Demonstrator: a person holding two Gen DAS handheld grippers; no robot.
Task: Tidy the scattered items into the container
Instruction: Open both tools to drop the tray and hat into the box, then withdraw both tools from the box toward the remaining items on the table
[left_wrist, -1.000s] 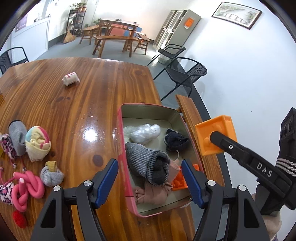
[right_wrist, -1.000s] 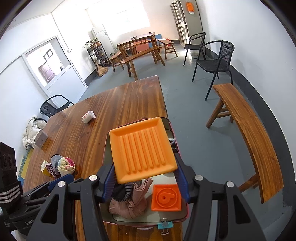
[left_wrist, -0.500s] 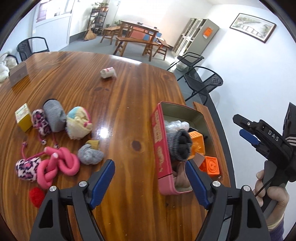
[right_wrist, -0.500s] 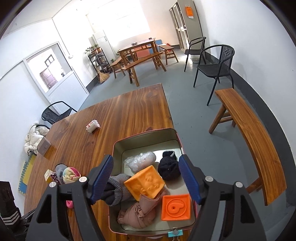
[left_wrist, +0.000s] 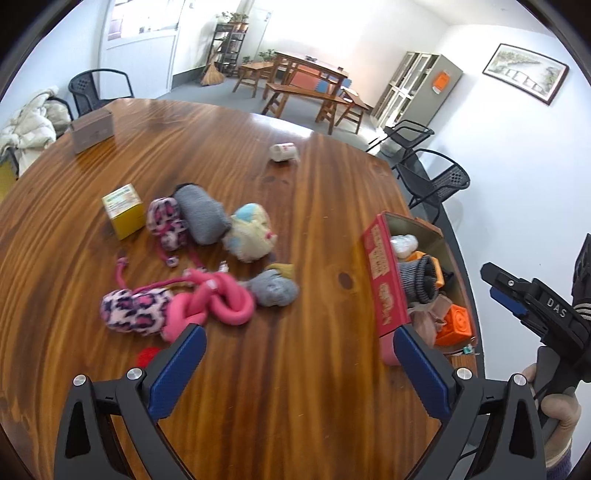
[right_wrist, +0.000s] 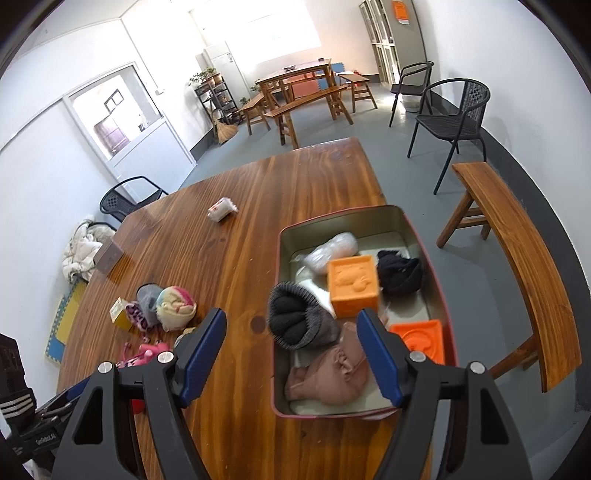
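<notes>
1. The left gripper (left_wrist: 299, 365) hangs over the wooden table (left_wrist: 295, 206) with its blue-padded jaws spread wide and nothing between them.
2. The right gripper (right_wrist: 293, 349) is likewise spread wide and empty, poised above the near end of the red-walled tin (right_wrist: 432, 254).
3. Just beyond the left gripper's left finger lies a knotted pink rope (left_wrist: 218, 302), touching a pink leopard-print pouch (left_wrist: 133, 310); a small red item (left_wrist: 147, 356) sits beside that finger.
4. A grey sock ball (left_wrist: 275, 290) rests just right of the rope, with a pastel sock ball (left_wrist: 251, 236), a grey rolled sock (left_wrist: 203, 216), a second leopard-print piece (left_wrist: 166, 223) and a yellow box (left_wrist: 123, 210) clustered farther back.
5. Inside the tin, seen from the right wrist, are an orange cube (right_wrist: 352, 286), a flat orange block (right_wrist: 423, 339), a grey-and-black knit roll (right_wrist: 299, 321), a brown cloth bundle (right_wrist: 328, 373), a black sock ball (right_wrist: 400, 271) and a clear plastic bag (right_wrist: 332, 251).
6. Far across the table lie a small white packet (left_wrist: 283, 152) and a brown box (left_wrist: 92, 131).
</notes>
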